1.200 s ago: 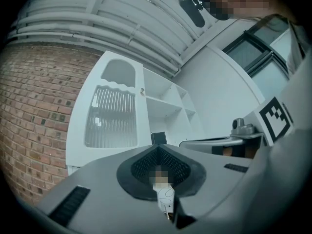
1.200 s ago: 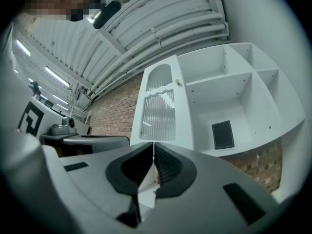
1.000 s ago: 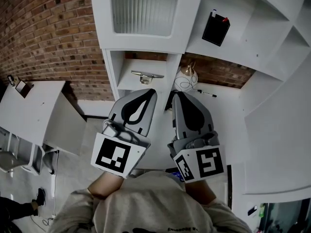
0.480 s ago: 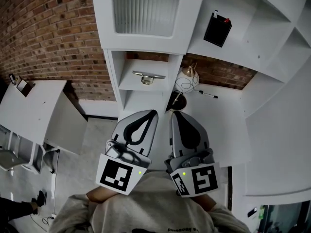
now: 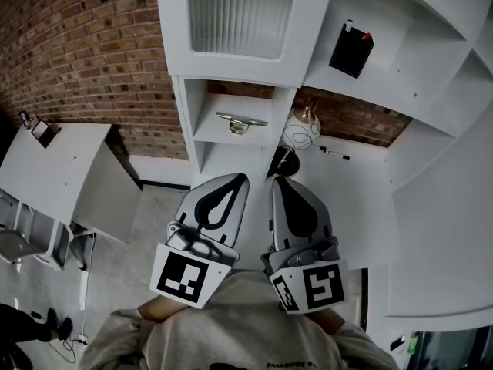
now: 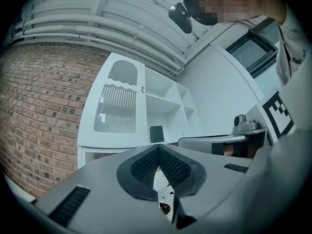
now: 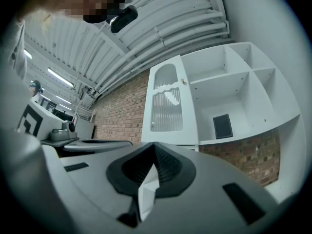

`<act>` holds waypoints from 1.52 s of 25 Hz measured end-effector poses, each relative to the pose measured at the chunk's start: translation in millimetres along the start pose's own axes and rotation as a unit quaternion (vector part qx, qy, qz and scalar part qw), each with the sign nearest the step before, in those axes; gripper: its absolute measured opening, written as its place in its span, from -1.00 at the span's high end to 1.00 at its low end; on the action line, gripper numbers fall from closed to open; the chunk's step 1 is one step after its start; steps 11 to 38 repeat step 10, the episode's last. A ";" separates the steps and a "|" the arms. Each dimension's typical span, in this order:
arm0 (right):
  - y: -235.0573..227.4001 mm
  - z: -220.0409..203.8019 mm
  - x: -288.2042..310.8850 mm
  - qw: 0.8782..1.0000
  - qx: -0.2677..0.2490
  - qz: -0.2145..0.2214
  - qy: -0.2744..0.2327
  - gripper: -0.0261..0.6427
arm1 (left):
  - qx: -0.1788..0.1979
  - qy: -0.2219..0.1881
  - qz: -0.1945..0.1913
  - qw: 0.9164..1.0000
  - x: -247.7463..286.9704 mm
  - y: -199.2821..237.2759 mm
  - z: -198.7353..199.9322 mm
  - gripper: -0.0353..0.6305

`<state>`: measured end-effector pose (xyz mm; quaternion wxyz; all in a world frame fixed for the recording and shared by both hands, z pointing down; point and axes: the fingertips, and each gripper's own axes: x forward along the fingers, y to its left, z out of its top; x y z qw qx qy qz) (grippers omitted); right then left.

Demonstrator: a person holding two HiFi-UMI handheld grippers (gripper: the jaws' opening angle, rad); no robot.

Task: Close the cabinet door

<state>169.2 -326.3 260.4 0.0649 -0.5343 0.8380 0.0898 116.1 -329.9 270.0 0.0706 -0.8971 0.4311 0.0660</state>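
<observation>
Space lies open between the far cabinet (image 5: 186,114) and the near left gripper (image 5: 239,179) and right gripper (image 5: 277,182), both pressed together, empty. Door (image 5: 243,14), at its upper left, stands long axis vertical, ribbed face nearward.

The door (image 5: 243,21) has a smooth white painted frame around a ribbed, translucent pane. The wall (image 5: 85,45) is rough, matt brick. The cabinet (image 5: 416,75) looks smooth, matt white. A metal piece (image 5: 240,121) shines. The left gripper (image 5: 237,179) and right gripper (image 5: 277,182) are matt grey plastic, their jaws lined in ribbed black.
</observation>
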 end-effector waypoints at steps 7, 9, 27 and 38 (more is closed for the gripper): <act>-4.5 -0.7 -4.6 1.000 -0.002 0.000 0.002 0.87 | -0.001 -0.003 0.004 1.000 1.2 -3.9 0.6 0.87; -6.2 -2.0 -6.9 1.000 -0.001 0.000 0.002 0.87 | -0.002 -0.002 0.005 1.000 1.1 -5.4 -1.2 0.88; -7.0 -2.6 -8.0 1.000 -0.001 -0.001 0.002 0.87 | -0.002 -0.001 0.006 1.000 1.0 -6.2 -2.2 0.88; -7.0 -2.6 -8.0 1.000 -0.001 -0.001 0.002 0.87 | -0.002 -0.001 0.006 1.000 1.0 -6.2 -2.2 0.88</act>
